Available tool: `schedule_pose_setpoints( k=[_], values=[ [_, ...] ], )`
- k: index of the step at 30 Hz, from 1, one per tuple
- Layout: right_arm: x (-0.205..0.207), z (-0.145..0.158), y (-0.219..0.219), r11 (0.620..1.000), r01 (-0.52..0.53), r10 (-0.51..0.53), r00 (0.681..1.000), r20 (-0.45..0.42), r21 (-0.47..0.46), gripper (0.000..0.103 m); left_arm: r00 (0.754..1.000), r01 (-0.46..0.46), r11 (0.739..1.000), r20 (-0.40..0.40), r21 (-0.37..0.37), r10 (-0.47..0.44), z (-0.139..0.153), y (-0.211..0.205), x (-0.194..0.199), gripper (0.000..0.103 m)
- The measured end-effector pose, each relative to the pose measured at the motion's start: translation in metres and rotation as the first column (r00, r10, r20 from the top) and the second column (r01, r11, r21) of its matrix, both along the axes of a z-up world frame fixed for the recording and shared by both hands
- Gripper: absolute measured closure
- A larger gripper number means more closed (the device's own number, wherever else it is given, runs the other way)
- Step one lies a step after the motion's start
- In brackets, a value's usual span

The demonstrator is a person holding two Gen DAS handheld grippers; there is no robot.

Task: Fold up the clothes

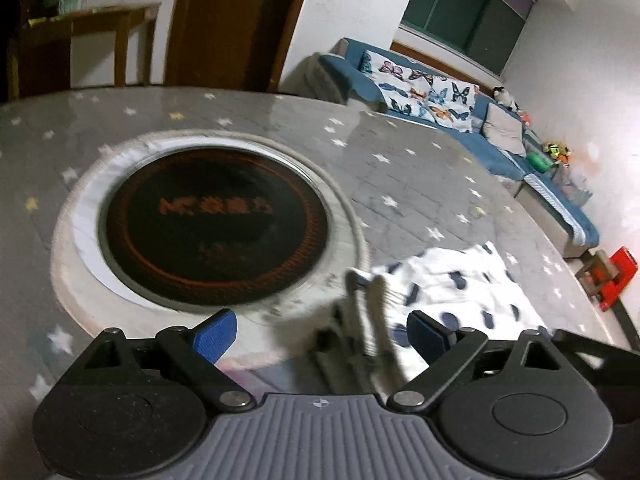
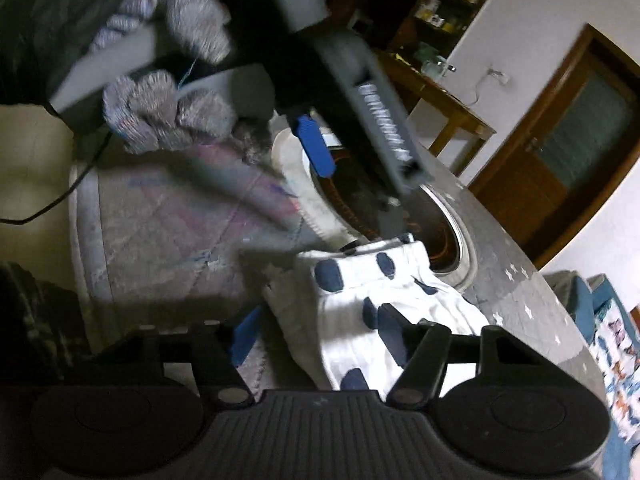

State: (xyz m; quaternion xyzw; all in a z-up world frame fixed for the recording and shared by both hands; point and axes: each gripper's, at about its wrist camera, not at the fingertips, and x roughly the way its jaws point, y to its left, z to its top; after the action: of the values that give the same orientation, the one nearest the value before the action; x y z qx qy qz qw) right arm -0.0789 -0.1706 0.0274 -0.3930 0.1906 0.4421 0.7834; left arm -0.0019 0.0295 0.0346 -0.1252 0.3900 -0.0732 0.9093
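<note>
The white garment with dark blue dots [image 2: 384, 304] lay bunched on the star-printed table cover [image 1: 420, 168], between the wide-spread, empty fingers of the right gripper [image 2: 316, 336], while the left gripper [image 1: 322, 334], also spread wide and empty, had the cloth just right of its right pad [image 1: 426, 334].

Dim indoor light, motion blur, fisheye warping.
</note>
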Motion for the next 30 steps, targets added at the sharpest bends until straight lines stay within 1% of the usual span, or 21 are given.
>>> schedule_pose_setpoints(
  k=[4,6,7,9,10,14,18,20,23,24,28,30],
  values=[
    [-0.003,-0.012,0.007,1.000,-0.002,0.003,0.999,0.045,-0.031,0.046,0.999,-0.009,0.997,-0.044,-0.079,0.006,-0.007,-0.004,0.000,0.009],
    [-0.005,-0.014,0.008,1.000,-0.001,0.003,0.998,0.059,-0.030,0.052,0.997,-0.032,0.992,-0.067,-0.124,0.024,-0.011,-0.002,0.000,0.009],
    [-0.005,-0.014,0.008,1.000,0.000,0.001,0.998,0.056,-0.024,0.053,0.996,-0.044,0.988,-0.079,-0.146,0.033,-0.013,-0.001,0.001,0.009],
    [-0.004,-0.013,0.007,1.000,0.007,-0.006,0.999,0.039,-0.005,0.061,0.993,-0.085,0.978,-0.100,-0.191,0.066,-0.016,0.001,0.000,0.007],
    [-0.004,-0.012,0.006,1.000,0.010,-0.010,0.999,0.034,0.005,0.062,0.991,-0.097,0.971,-0.108,-0.220,0.074,-0.017,0.003,-0.001,0.007],
    [-0.003,-0.006,0.002,0.997,0.037,-0.038,0.999,0.012,0.066,0.070,0.985,-0.136,0.936,-0.145,-0.325,0.093,-0.022,0.007,-0.002,0.007],
    [0.001,0.002,-0.002,0.990,0.065,-0.064,0.998,-0.015,0.128,0.076,0.976,-0.185,0.898,-0.181,-0.399,0.121,-0.029,0.009,-0.004,0.007],
    [0.002,0.005,-0.005,0.986,0.076,-0.073,0.997,-0.025,0.150,0.078,0.968,-0.223,0.866,-0.202,-0.448,0.145,-0.034,0.011,-0.004,0.007],
    [0.002,0.006,-0.010,0.981,0.085,-0.081,0.996,-0.031,0.173,0.080,0.960,-0.258,0.805,-0.237,-0.535,0.150,-0.043,0.013,-0.003,0.007],
    [0.002,0.007,-0.011,0.980,0.088,-0.083,0.996,-0.031,0.180,0.080,0.958,-0.263,0.792,-0.244,-0.551,0.148,-0.044,0.013,-0.002,0.007],
    [0.002,0.007,-0.013,0.976,0.092,-0.086,0.996,-0.038,0.199,0.082,0.954,-0.280,0.779,-0.256,-0.560,0.159,-0.045,0.012,0.003,0.008],
    [0.002,0.008,-0.015,0.974,0.093,-0.086,0.995,-0.043,0.209,0.083,0.952,-0.282,0.777,-0.262,-0.562,0.156,-0.045,0.011,0.006,0.008]
  ],
)
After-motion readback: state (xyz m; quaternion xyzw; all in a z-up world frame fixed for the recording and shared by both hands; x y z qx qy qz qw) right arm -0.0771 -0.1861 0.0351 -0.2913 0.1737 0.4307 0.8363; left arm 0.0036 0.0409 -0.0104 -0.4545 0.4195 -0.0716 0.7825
